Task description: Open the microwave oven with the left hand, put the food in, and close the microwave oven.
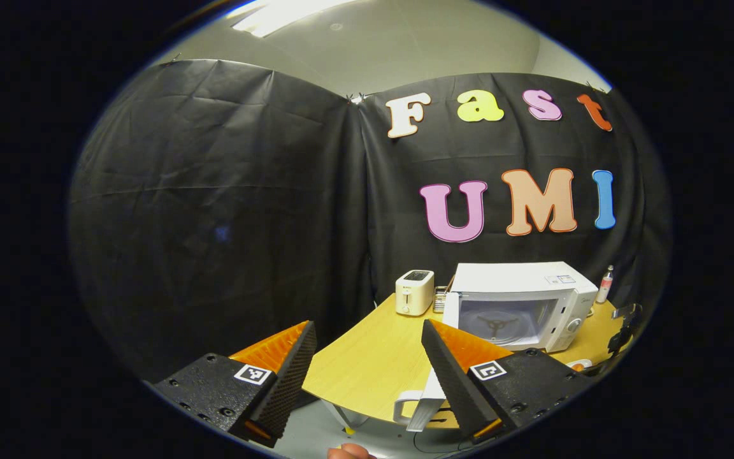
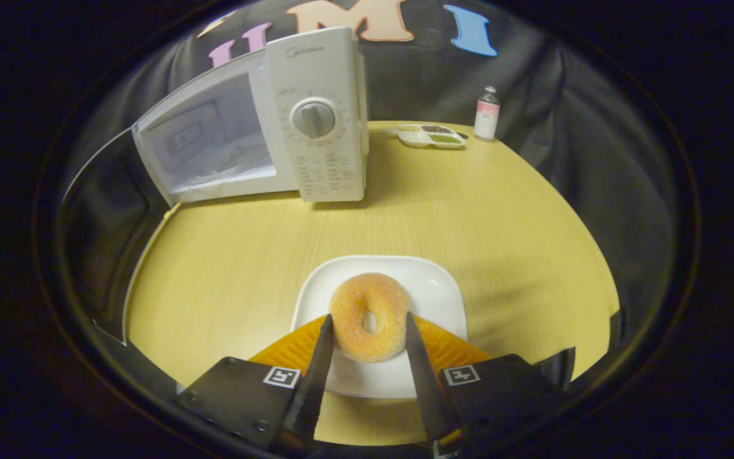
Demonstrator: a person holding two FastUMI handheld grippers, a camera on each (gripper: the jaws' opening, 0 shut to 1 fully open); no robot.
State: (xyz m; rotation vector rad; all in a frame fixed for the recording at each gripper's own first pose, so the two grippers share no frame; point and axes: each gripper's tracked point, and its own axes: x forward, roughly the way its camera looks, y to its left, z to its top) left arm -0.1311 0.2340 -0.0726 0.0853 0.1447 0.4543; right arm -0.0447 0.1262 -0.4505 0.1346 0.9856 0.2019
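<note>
Both fingers of the right claw [image 2: 367,335] pinch the doughnut [image 2: 370,315] on the plate [image 2: 434,287]; left claw [image 1: 367,357] spread, microwave [image 1: 520,306] ahead.

White microwave [image 2: 316,121], white square plate [image 2: 434,287], golden sugar-speckled doughnut [image 2: 370,315], pale yellow woodgrain bench [image 2: 507,217]. The toaster [image 1: 414,292] is cream; the little bottle [image 2: 487,113] carries a pink band.
</note>
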